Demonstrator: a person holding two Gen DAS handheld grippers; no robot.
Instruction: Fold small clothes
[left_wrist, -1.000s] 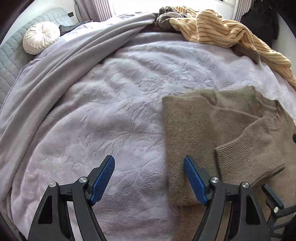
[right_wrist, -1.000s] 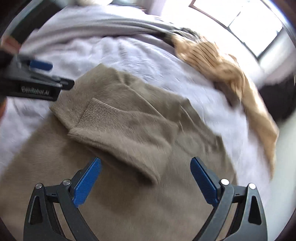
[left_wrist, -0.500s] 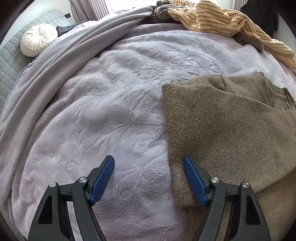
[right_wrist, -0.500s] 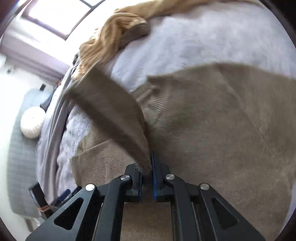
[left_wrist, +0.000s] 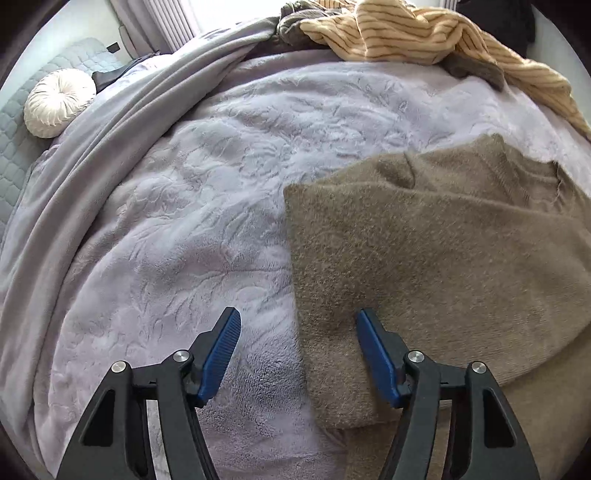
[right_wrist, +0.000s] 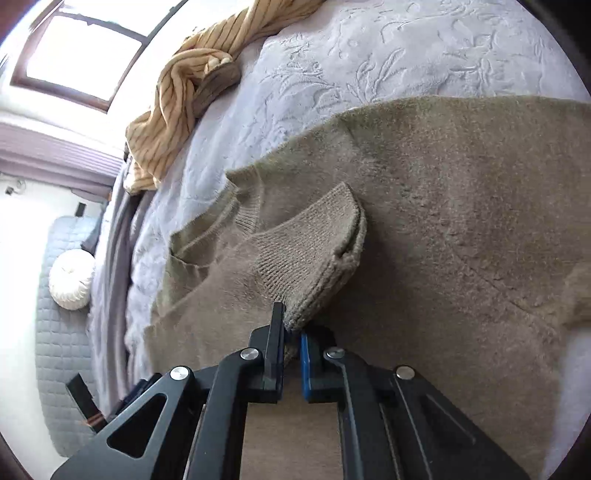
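Observation:
A fuzzy brown sweater (left_wrist: 424, 251) lies on the lilac bed blanket (left_wrist: 207, 192), its left side folded in with a straight edge. My left gripper (left_wrist: 295, 350) is open, straddling that folded edge near the bottom, holding nothing. My right gripper (right_wrist: 291, 332) is shut on the ribbed cuff (right_wrist: 310, 254) of the sweater's sleeve, held over the sweater body (right_wrist: 461, 206). The neckline (right_wrist: 243, 206) shows just beyond the cuff.
A yellow striped garment (left_wrist: 424, 33) and a dark grey one (left_wrist: 295, 18) are heaped at the far end of the bed; the striped one also shows in the right wrist view (right_wrist: 177, 92). A round white cushion (left_wrist: 55, 103) rests against the grey headboard (left_wrist: 14, 147). A grey sheet (left_wrist: 110, 140) runs along the left.
My right gripper closed on the sleeve cuff and carried it across the sweater. My left gripper stayed open at the folded edge, the jaws narrowing a little.

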